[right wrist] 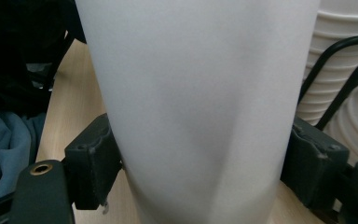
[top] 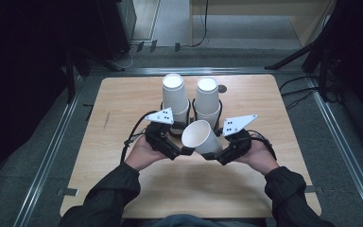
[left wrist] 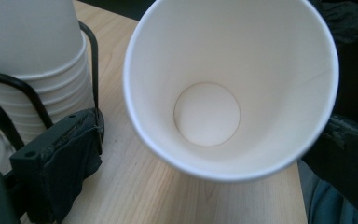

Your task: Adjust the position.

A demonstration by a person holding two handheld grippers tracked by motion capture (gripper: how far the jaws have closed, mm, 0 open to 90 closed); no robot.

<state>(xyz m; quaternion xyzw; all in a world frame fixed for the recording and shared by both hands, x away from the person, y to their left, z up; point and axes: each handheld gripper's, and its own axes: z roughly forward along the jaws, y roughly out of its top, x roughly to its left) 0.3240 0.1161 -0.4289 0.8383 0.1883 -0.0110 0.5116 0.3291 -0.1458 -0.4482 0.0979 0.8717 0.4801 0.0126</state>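
With the right gripper [top: 213,152] clamped on the tilted white paper cup [top: 201,136], I'd ease it squarely toward the white inverted-cup stack [top: 208,101] at twelve o'clock.

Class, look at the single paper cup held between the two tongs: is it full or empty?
Empty. The left gripper view looks straight into the paper cup, showing its bare white bottom and clean inner walls.

Pale wooden table [top: 123,189] on grey carpet [top: 345,189], dim room.
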